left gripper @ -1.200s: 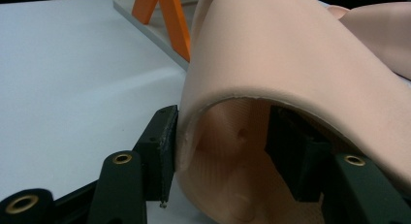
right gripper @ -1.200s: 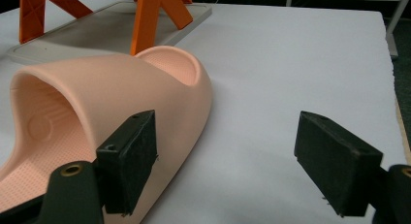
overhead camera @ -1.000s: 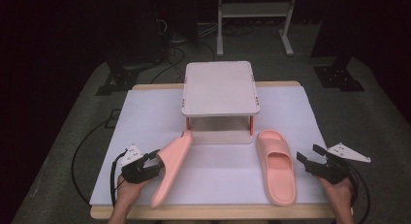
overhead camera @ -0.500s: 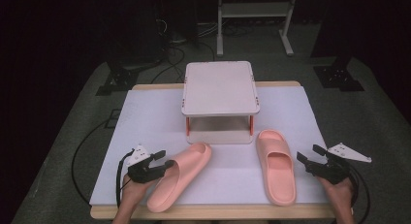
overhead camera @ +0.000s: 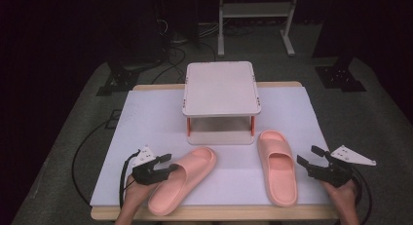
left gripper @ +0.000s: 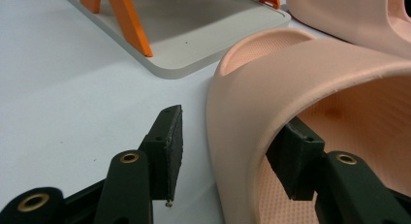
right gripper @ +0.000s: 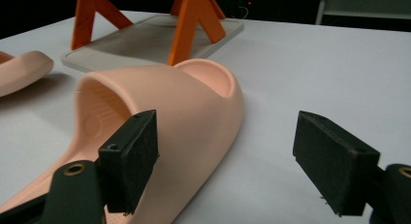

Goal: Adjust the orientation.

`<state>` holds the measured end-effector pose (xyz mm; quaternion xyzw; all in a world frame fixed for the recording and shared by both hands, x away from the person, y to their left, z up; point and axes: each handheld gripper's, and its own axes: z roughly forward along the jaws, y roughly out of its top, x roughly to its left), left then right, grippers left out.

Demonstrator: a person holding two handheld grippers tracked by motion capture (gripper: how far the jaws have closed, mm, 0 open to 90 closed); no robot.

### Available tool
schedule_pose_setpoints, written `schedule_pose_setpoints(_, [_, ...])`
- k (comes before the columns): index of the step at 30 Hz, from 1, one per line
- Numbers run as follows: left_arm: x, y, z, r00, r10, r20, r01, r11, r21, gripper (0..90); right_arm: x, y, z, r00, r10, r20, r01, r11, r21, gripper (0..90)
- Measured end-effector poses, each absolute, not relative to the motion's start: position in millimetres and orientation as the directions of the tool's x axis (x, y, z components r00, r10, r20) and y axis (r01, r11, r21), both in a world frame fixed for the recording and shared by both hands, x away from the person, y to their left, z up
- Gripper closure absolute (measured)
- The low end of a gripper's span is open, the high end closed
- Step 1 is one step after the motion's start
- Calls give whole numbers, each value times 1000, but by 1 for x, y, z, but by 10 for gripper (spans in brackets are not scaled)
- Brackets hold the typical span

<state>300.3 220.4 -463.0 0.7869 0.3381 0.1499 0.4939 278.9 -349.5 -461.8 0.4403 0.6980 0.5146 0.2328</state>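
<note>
Two pink slippers lie soles down on the white table top. The left slipper (overhead camera: 182,178) (left gripper: 310,64) points its toe up and to the right, toward the rack. My left gripper (overhead camera: 170,164) (left gripper: 232,124) straddles the slipper's near side wall, one jaw outside and one inside under the strap. A strip of table shows between the outer pad (left gripper: 174,136) and the wall, so it stands open. The right slipper (overhead camera: 277,166) (right gripper: 184,103) lies straight. My right gripper (overhead camera: 308,155) (right gripper: 228,127) is open just right of it, with nothing between the jaws.
A small two-level rack (overhead camera: 221,86) with orange legs stands behind the slippers; its base plate (left gripper: 194,30) (right gripper: 145,35) lies close to both toes. The white table cover (overhead camera: 146,118) spreads to both sides. A dark floor with cables and stands lies beyond.
The left slipper has gone from standing up on its edge to lying flat on its sole, and now lies a little more to the right. The right gripper and slipper have not moved.
</note>
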Motion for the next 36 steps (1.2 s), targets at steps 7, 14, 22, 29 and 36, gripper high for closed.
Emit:
schedule_pose_setpoints(7, [299,216,-464,733,676,-78,380,-312,871,459,277,-343,-462,-579,806,123,351,109,930,238])
schedule_pose_setpoints(14, [299,215,-464,743,666,-68,370,-323,871,484,283,-327,-465,-598,794,109,388,167,906,268])
schedule_pose_setpoints(22, [298,214,-463,755,650,-81,373,-325,869,526,289,-317,-468,-584,806,94,413,195,890,318])
schedule_pose_setpoints(29, [297,213,-463,757,648,-86,377,-326,867,580,294,-313,-469,-564,822,84,424,201,883,388])
schedule_pose_setpoints(36, [296,210,-462,771,632,-77,369,-345,863,628,299,-305,-472,-546,835,61,441,225,869,445])
